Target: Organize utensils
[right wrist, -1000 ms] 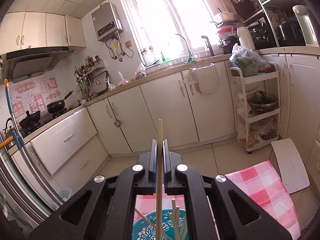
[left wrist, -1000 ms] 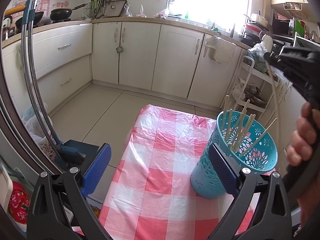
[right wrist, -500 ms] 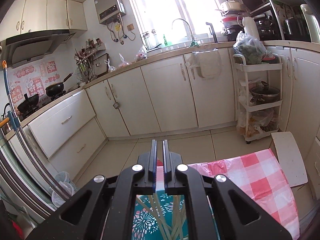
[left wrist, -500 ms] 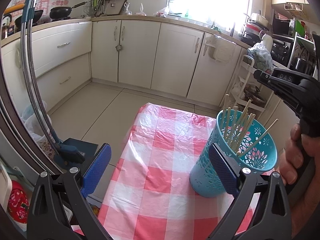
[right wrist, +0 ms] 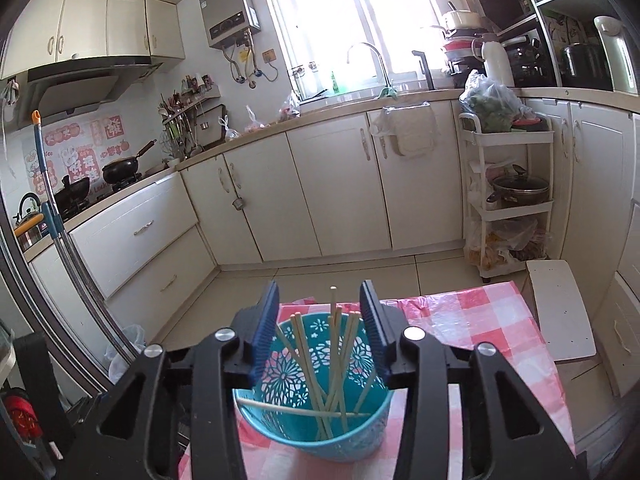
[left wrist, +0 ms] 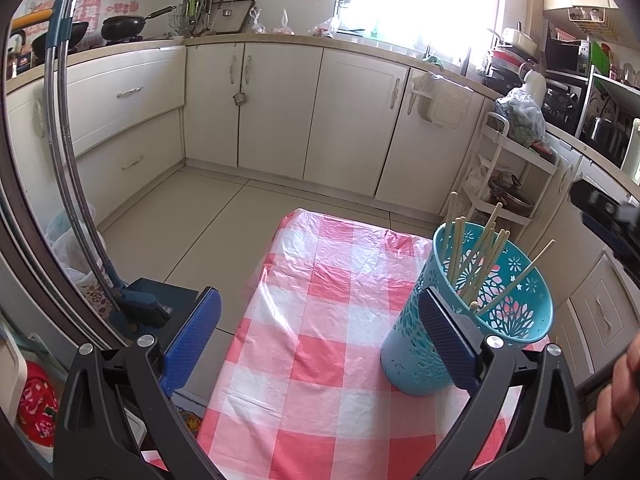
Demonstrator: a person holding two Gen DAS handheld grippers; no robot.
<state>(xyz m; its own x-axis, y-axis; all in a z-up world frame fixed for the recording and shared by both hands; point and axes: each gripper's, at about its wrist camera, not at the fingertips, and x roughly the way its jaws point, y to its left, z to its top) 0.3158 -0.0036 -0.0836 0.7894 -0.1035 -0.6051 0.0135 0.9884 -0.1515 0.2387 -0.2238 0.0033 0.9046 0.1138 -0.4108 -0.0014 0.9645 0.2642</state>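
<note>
Right gripper, jaws released and empty, hangs above the basket holding the chopsticks. Left gripper also gapes (empty) beside it. Checked surface bare; sorting looks nearly finished, so next find any remaining utensil.

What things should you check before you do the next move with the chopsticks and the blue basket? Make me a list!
1. Right tool let go of its chopstick: ok, it is open with nothing between its pads.
2. Chopsticks inside the blue basket: ok, all those in view stand or lean inside it.
3. Basket upright on the checked cloth: ok, it stands on its base.
4. Left tool free: ok, open and empty, with one pad in front of the basket's side.
5. More utensils left to sort: cannot tell; none lie on the part of the cloth in view.
</note>
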